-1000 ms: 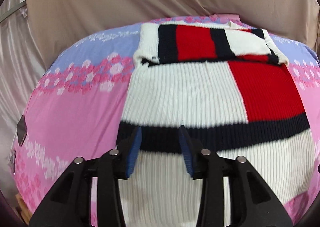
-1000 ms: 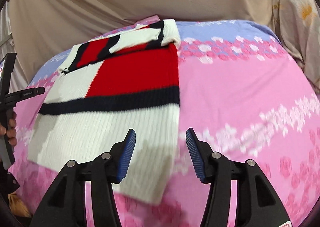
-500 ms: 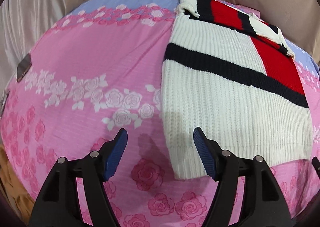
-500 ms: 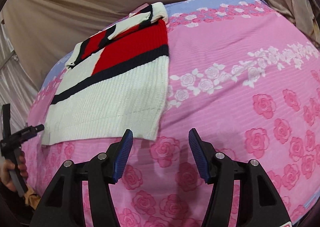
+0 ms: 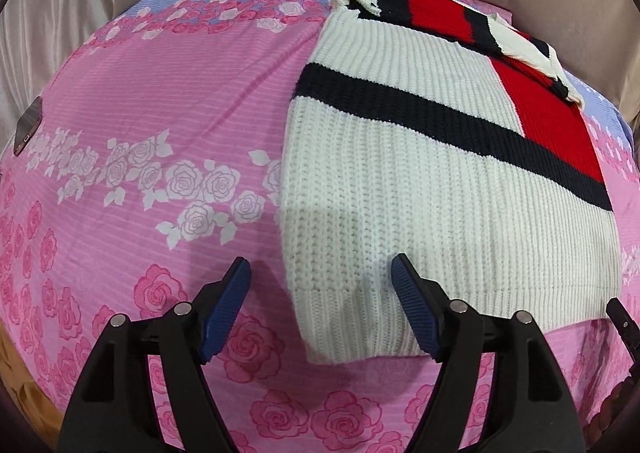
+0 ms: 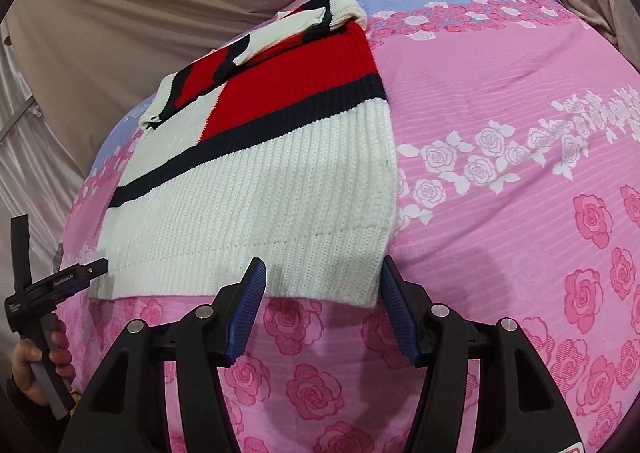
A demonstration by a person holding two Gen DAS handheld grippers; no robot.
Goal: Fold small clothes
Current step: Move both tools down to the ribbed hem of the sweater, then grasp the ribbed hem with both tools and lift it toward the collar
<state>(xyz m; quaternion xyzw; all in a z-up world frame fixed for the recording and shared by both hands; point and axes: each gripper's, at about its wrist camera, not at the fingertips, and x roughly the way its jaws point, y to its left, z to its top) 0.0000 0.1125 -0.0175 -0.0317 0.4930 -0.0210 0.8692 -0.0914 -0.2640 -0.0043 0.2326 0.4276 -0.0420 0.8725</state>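
Note:
A white knit sweater (image 5: 420, 189) with a navy stripe and red block lies flat on the pink floral bedspread (image 5: 160, 133), sleeves folded across its far end. It also shows in the right wrist view (image 6: 264, 189). My left gripper (image 5: 322, 289) is open, its fingers either side of the sweater's near left hem corner. My right gripper (image 6: 322, 285) is open, its fingers either side of the near right hem corner. Neither holds anything.
Beige fabric (image 6: 140, 13) hangs behind the bed. A dark phone (image 5: 28, 127) lies at the bed's left edge. The left hand and its gripper handle (image 6: 36, 317) show at the left of the right wrist view.
Both grippers pulled back from over the sweater to its near hem, then moved in close to the two hem corners. Both stayed open.

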